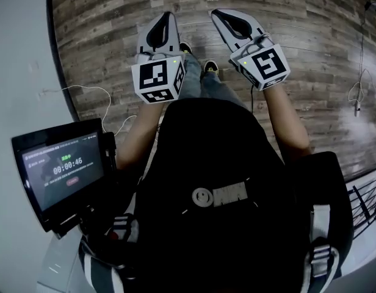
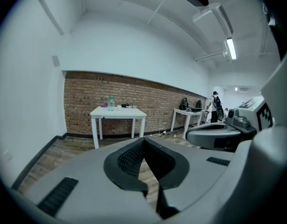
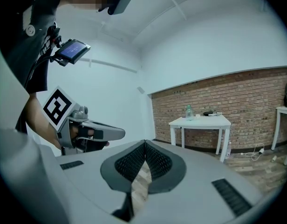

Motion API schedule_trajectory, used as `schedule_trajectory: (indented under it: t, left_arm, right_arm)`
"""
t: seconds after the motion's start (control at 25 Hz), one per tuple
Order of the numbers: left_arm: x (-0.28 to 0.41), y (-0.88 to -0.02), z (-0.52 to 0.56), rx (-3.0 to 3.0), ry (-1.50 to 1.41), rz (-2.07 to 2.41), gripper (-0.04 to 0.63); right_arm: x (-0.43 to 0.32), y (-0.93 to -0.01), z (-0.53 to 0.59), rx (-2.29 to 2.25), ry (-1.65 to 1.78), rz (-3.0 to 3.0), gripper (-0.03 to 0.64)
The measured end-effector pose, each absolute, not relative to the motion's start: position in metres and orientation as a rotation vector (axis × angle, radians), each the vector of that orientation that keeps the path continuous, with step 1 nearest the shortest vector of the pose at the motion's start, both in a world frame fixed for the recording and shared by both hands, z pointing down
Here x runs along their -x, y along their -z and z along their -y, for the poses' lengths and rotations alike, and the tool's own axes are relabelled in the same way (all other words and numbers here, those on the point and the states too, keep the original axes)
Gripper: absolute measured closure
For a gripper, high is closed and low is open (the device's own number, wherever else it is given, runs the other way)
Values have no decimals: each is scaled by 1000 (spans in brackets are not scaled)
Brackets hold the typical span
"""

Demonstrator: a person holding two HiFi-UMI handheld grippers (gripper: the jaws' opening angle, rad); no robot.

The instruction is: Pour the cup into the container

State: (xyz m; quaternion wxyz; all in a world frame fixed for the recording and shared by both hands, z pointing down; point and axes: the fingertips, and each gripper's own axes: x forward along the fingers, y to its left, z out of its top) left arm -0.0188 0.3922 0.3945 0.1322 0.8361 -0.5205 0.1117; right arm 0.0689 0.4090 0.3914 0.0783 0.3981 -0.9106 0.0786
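Left gripper (image 2: 143, 141): jaws pressed together at the tips, nothing between the pads, held out ahead of the body. Right gripper (image 3: 144, 143): likewise closed and empty, just beside the left one.

Step in hand, as judged: approach. Nothing of the task is within reach and no grasp has begun.

Task's things: on a white table (image 3: 199, 122) against the brick wall (image 3: 255, 92), well apart from both grippers.
- clear greenish bottle (image 3: 188, 111)
- small pale item (image 3: 198, 115) just beside it, possibly the cup
- dark item (image 3: 209, 113)

All are too small to name surely, and which one is the container cannot be told.

Next move calls for: closing the gap to the table, then parting one pair of jaws to take the cup upright.

Surroundings:
- wooden floor (image 1: 115, 29)
- second table (image 2: 185, 112) to the right, bearing dark bags
- a person (image 2: 215, 105) standing beyond it
- screen (image 1: 60, 170) on the chest rig

In the way: a cable (image 3: 255, 152) on the floor beside the white table's right leg, likely a snag risk if the approach drifts that way.
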Motion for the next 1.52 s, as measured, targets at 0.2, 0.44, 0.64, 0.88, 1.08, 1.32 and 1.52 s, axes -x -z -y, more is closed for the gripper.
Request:
schedule_trajectory:
  t: [0.2, 0.44, 0.64, 0.88, 1.08, 1.32, 1.52]
  left_arm:
    - [16, -391, -419, -2447, -323, 1484, 595]
    - [32, -396, -441, -2444, -316, 1463, 595]
    - [55, -398, -465, -2434, -283, 1448, 595]
    - [102, -418, -544, -2420, -229, 1423, 595]
    - [127, -420, -606, -2391, -219, 1405, 595]
    - [127, -407, -651, -2409, -196, 1418, 595]
    - [123, -409, -683, -2409, -193, 1431, 595]
  right_arm:
    - [-68, -391, -438, -1207, -270, 2725, 609]
    - [-50, -396, -459, -1196, -287, 2709, 609]
    - [-25, -399, -486, -1186, -293, 2680, 609]
    - [23, -419, -567, -1175, -261, 2617, 609]
    - [46, -420, -627, -1152, -278, 2583, 609]
    - [51, -407, -667, -1133, -260, 2589, 609]
    - [55, -404, -696, -1141, -250, 2620, 609]
